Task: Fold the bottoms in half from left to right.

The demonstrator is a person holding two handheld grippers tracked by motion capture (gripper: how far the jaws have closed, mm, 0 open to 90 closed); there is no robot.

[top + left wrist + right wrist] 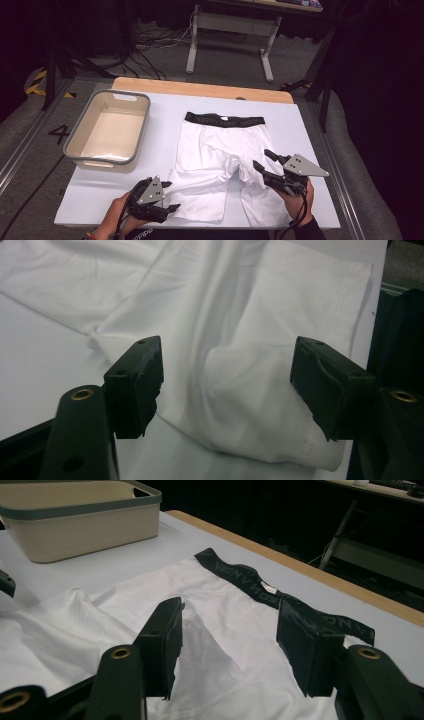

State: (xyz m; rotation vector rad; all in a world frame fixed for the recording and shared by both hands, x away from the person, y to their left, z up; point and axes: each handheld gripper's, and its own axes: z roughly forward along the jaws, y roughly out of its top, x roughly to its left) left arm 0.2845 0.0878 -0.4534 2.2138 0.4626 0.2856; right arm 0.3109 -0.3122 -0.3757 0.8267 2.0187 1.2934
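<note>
I find the beige bin at the table's far left holding nothing I can make out. The white shorts lie flat mid-table, waistband away from me. My left gripper sits low at the near leg hem, my right gripper over the other leg; both have their jaws apart, cloth below unpinched.

— How did the white shorts lie?
— They lay flat on the bench, black waistband at the far side, legs near the person, with wrinkles in the middle.
</note>
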